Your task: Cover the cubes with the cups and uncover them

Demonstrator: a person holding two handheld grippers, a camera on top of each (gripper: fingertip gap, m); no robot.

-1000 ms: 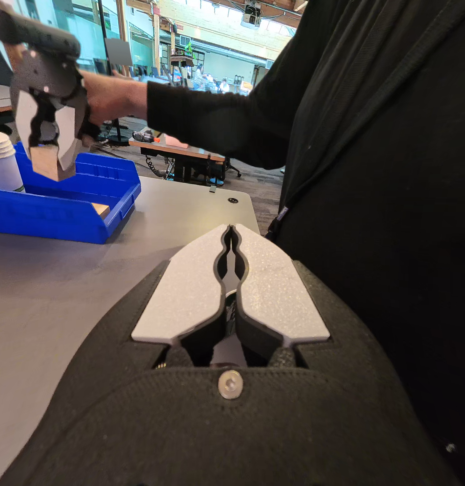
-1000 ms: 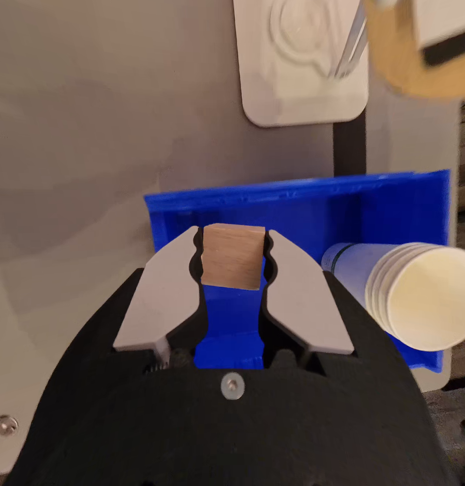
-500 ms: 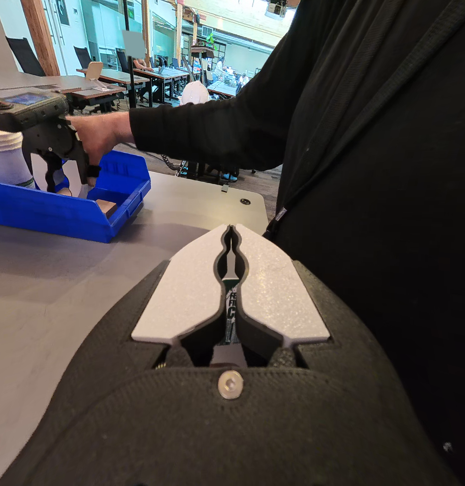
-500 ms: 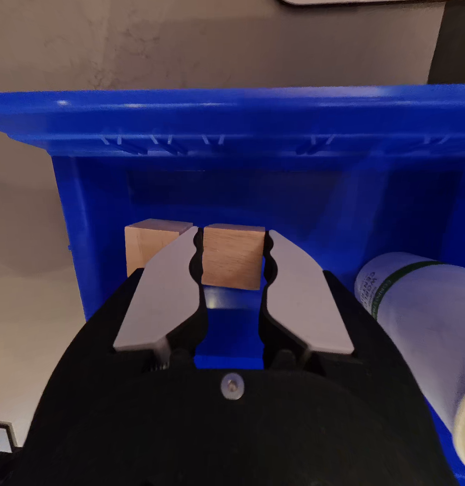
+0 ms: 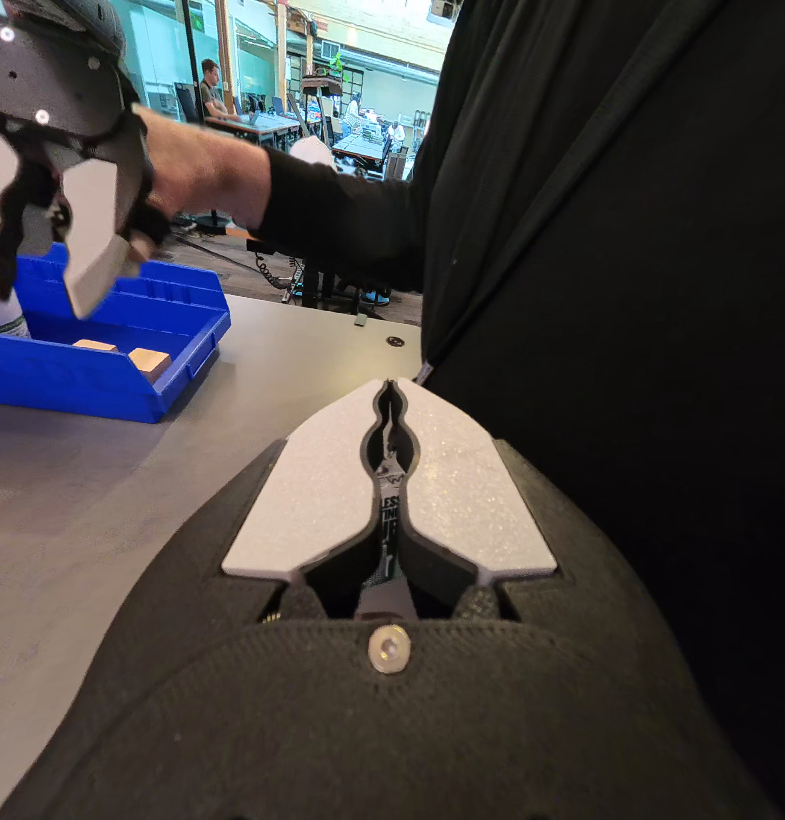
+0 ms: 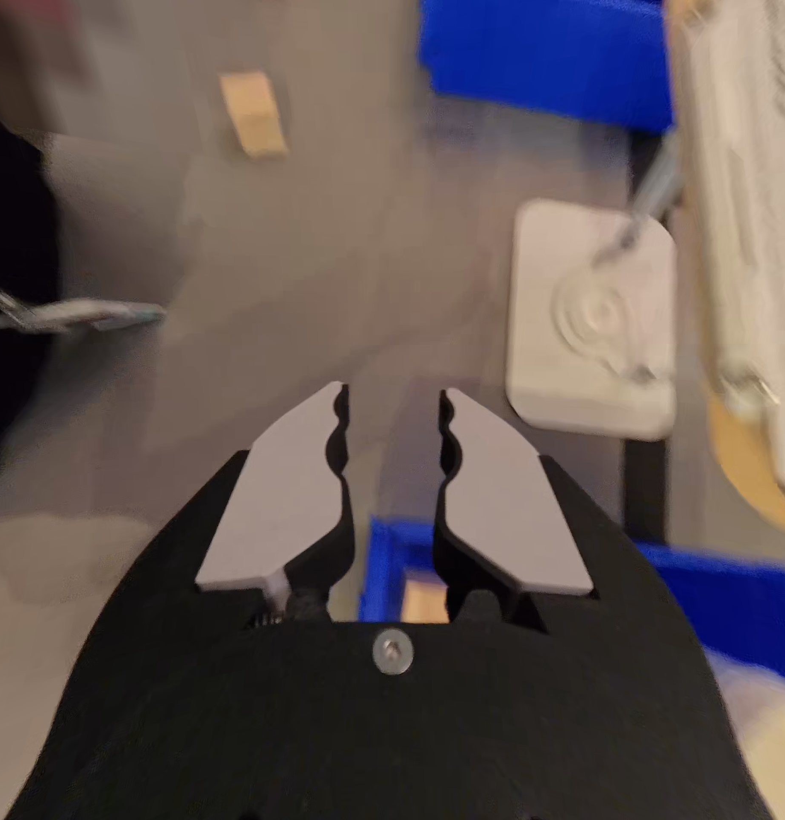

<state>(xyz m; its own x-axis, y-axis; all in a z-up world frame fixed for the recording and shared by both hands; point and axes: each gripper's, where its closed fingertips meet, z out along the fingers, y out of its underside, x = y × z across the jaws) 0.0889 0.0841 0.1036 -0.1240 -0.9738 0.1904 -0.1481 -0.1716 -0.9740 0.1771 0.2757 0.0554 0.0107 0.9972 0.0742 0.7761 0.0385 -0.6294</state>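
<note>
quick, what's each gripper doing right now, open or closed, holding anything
Left gripper: closed, nothing visibly held between the fingertips.
Right gripper: open and empty, above the grey table.

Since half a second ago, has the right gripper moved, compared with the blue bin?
Yes. The right gripper has risen out of the blue bin and hangs above it, jaws open and empty; two wooden cubes lie inside.

Left gripper: fingers pale grey plastic, fine sparkly grain, matt; housing black, ribbed printed texture; shiny metal screw. Bin blue plastic, smooth, slightly glossy. Cubes bare light wood, matt. Table grey, smooth, matt. Person's sleeve black cloth. Right gripper: fingers smooth flat grey. White pad embossed plastic, blurred.
</note>
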